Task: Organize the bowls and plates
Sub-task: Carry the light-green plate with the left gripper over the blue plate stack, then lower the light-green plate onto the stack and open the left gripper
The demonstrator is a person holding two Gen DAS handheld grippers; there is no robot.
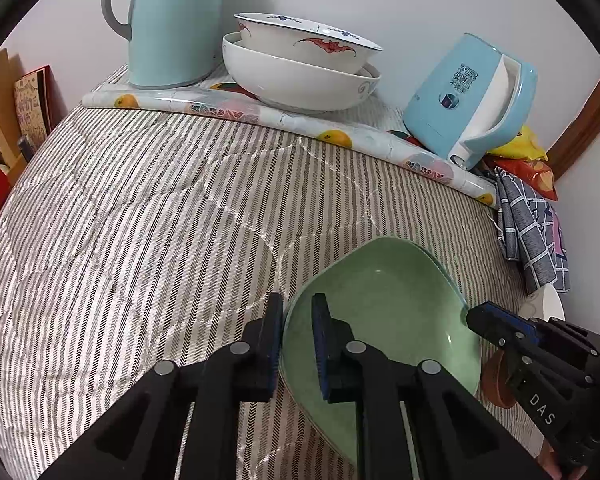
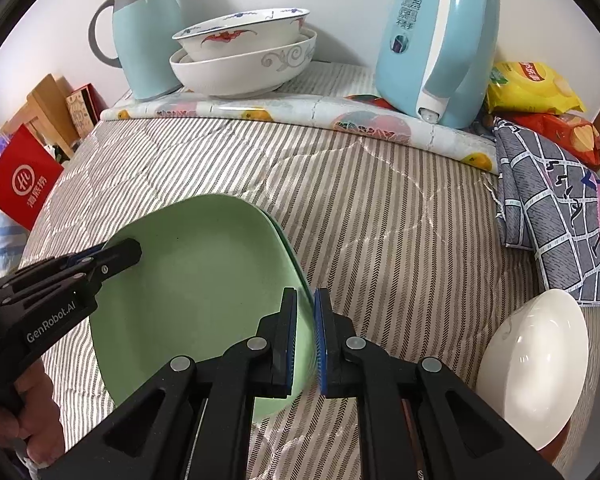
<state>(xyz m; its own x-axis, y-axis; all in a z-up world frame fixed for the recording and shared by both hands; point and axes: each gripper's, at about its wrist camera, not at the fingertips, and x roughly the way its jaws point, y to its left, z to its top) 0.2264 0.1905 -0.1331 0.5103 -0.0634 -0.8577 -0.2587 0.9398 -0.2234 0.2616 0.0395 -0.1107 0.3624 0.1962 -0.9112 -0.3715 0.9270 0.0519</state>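
From the left wrist cam, the left claw (image 1: 298,340) is straddling the near rim of the green plate (image 1: 384,308), one pad outside and one inside, but with daylight showing, so it's looking loosened rather than pinching. The right claw (image 1: 486,322) is biting the plate's far-right edge. Way ahead, two bowls (image 1: 300,64) are already sitting nested between the thermos (image 1: 172,28) and the kettle (image 1: 460,96), so that part's looking done. Loads of bare striped quilt (image 1: 140,208) is lying open ahead-left. From the right wrist cam, the right claw (image 2: 306,336) is clamping the plate's (image 2: 196,276) edge, and there's a second green rim peeking underneath, so I'm guessing it's getting stacked. A white bowl (image 2: 536,364) is waiting just right of it, near the quilt's edge.
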